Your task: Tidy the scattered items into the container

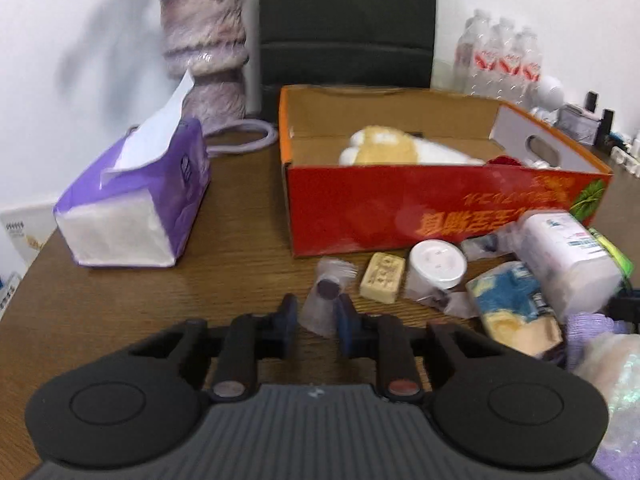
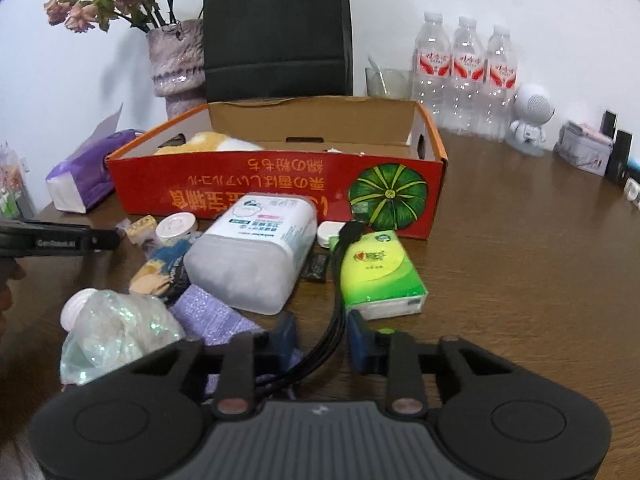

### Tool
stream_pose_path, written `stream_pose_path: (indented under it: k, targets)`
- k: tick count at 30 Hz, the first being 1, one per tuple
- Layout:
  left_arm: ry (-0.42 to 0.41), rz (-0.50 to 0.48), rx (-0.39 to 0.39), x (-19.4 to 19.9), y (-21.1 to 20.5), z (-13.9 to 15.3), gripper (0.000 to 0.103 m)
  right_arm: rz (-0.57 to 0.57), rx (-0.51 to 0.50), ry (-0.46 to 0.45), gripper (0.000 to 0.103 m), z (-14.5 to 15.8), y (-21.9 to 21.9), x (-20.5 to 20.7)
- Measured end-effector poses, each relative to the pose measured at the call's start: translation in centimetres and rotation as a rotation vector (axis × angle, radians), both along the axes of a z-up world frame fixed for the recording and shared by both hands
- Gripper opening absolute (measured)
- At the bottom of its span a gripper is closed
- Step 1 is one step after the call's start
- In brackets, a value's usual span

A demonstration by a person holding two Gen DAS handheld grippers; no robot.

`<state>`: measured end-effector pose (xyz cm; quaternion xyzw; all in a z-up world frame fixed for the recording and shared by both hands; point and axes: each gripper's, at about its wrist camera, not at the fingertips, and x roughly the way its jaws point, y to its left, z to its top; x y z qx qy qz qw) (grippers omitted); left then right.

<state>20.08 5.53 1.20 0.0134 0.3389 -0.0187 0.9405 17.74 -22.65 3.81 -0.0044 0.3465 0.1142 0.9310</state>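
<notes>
The red cardboard box (image 1: pixel 400 204) (image 2: pixel 280 184) stands open on the brown table with a plush toy (image 1: pixel 384 148) inside. In front of it lie a clear-wrapped dark candy (image 1: pixel 326 296), a yellow soap-like bar (image 1: pixel 382 278), a white jar (image 1: pixel 438 264), a blue-yellow packet (image 1: pixel 516 308), a large white wipes tub (image 2: pixel 256 256) and a green tissue pack (image 2: pixel 378 276). My left gripper (image 1: pixel 318 314) is open, its fingers either side of the wrapped candy. My right gripper (image 2: pixel 322 340) is open around a black cable bundle (image 2: pixel 334 300).
A purple tissue pack (image 1: pixel 136 204) lies left of the box. A vase (image 1: pixel 204 52), a dark chair (image 1: pixel 346 20) and water bottles (image 2: pixel 466 76) stand behind. A white robot figure (image 2: pixel 530 120), a crinkled plastic bottle (image 2: pixel 112 332) and purple cloth (image 2: pixel 216 316) are nearby.
</notes>
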Motion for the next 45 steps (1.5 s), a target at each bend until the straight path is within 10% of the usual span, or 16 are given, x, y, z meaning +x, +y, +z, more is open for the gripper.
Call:
stream_pose_path:
  k: [3, 14, 18, 22, 27, 45]
  targets:
    - [-0.012, -0.003, -0.014, -0.5, 0.1, 0.1, 0.001, -0.008, 0.044, -0.011, 0.008, 0.0, -0.7, -0.1]
    - [-0.048, 0.031, -0.062, -1.1, 0.6, 0.9, 0.004, 0.002, 0.049, -0.108, 0.006, 1.3, -1.0, -1.1]
    - [-0.036, 0.084, -0.074, 0.4, 0.9, 1.0, 0.013, 0.000, 0.056, -0.127, 0.006, 1.6, -1.0, -1.2]
    - [0.008, 0.112, -0.120, 2.2, 1.1, 0.0, 0.046, -0.008, 0.071, -0.137, 0.005, 1.9, -1.0, -0.9]
    - [0.003, 0.092, -0.056, 2.2, 0.3, -0.3, 0.014, -0.031, 0.089, -0.161, 0.005, 2.8, -1.1, -0.4]
    - [-0.261, 0.016, -0.097, -4.4, -1.6, 7.1, 0.013, -0.038, 0.139, -0.291, 0.005, 8.5, -0.8, 1.0]
